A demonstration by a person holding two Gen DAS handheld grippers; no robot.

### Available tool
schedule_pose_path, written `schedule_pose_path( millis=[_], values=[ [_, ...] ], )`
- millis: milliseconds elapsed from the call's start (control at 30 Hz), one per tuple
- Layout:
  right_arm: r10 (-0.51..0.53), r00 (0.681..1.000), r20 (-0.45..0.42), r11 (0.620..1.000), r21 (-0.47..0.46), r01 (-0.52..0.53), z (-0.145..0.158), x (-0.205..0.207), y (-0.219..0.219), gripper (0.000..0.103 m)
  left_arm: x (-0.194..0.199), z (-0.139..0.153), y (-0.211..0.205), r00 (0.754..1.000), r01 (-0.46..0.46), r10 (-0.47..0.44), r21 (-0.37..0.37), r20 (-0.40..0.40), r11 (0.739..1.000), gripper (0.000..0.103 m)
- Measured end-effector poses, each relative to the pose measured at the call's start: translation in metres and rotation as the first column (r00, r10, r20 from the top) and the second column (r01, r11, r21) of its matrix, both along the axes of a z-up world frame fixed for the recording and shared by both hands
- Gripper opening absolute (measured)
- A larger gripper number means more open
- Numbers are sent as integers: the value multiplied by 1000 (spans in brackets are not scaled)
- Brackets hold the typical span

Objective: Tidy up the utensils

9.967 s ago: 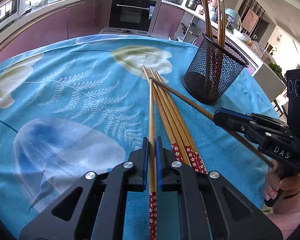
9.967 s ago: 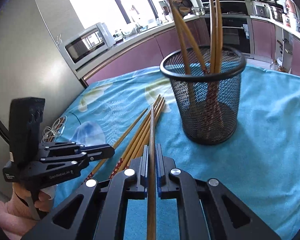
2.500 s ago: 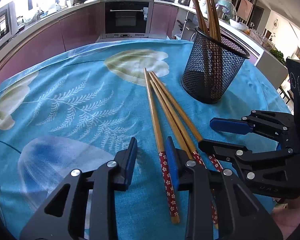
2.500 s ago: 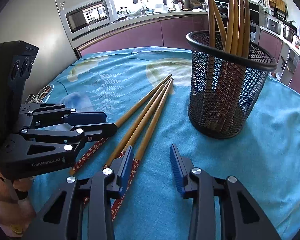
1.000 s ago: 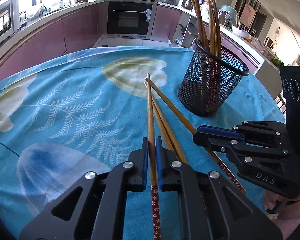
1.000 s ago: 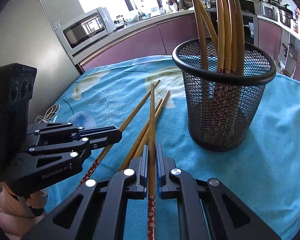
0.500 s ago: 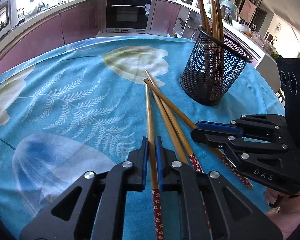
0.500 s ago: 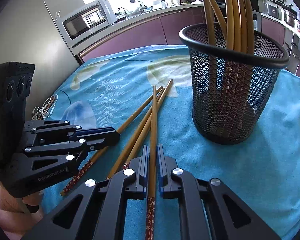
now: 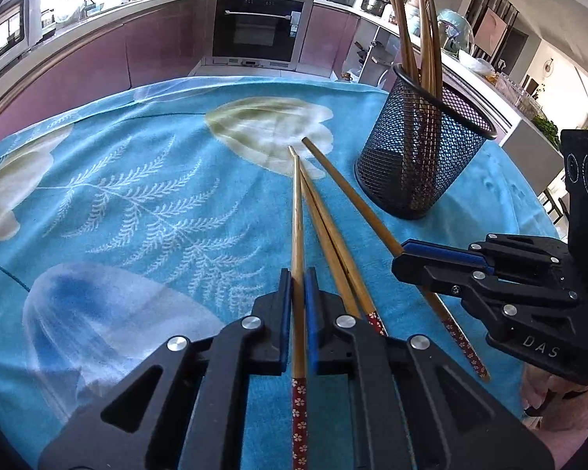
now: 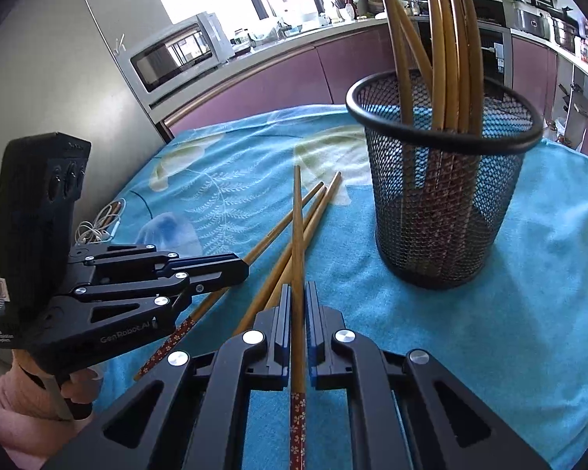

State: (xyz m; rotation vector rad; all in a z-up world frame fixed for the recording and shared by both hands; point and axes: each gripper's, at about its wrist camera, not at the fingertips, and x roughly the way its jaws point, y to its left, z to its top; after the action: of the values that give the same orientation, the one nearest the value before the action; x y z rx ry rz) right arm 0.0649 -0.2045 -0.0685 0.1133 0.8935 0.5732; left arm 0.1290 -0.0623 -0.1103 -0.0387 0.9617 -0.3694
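Left black two-finger gripper [image 9: 298,286], blue-padded, clamped on a bamboo chopstick with a red flowered handle end [image 9: 297,215]; its tip points toward the pale flower print on the turquoise tablecloth [image 9: 137,180]. Right black two-finger gripper [image 10: 298,297] likewise closed on a second bamboo chopstick [image 10: 297,215], its tip raised off the cloth. Two loose bamboo chopsticks [image 9: 333,250] lie side by side on the cloth between the held pair. A black wire-mesh cylindrical holder [image 10: 443,196] stands upright beyond and to the right, several chopsticks upright inside it. A hand [image 10: 39,391] grips the left tool's handle.
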Motion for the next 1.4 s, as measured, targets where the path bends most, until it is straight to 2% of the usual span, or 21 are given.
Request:
schedule_pose_path(
  millis=[333,767,1167,1400],
  values=[
    [5,997,74,998,56,-9,26,-16,-14,6,-17,35,7,997,38,-34,-67,66,997,8],
    [-59,986,153,990,134,39,58,-28,-47,6,-38,85,22,986,74,-47,-170,157,983,8],
    [-95,969,229,986,157,60,83,-28,-59,6,-40,113,17,975,85,-39,-205,219,975,8],
    [-96,964,249,985,160,57,92,-23,-63,6,-36,117,2,969,100,-54,-181,241,978,8]
  ],
)
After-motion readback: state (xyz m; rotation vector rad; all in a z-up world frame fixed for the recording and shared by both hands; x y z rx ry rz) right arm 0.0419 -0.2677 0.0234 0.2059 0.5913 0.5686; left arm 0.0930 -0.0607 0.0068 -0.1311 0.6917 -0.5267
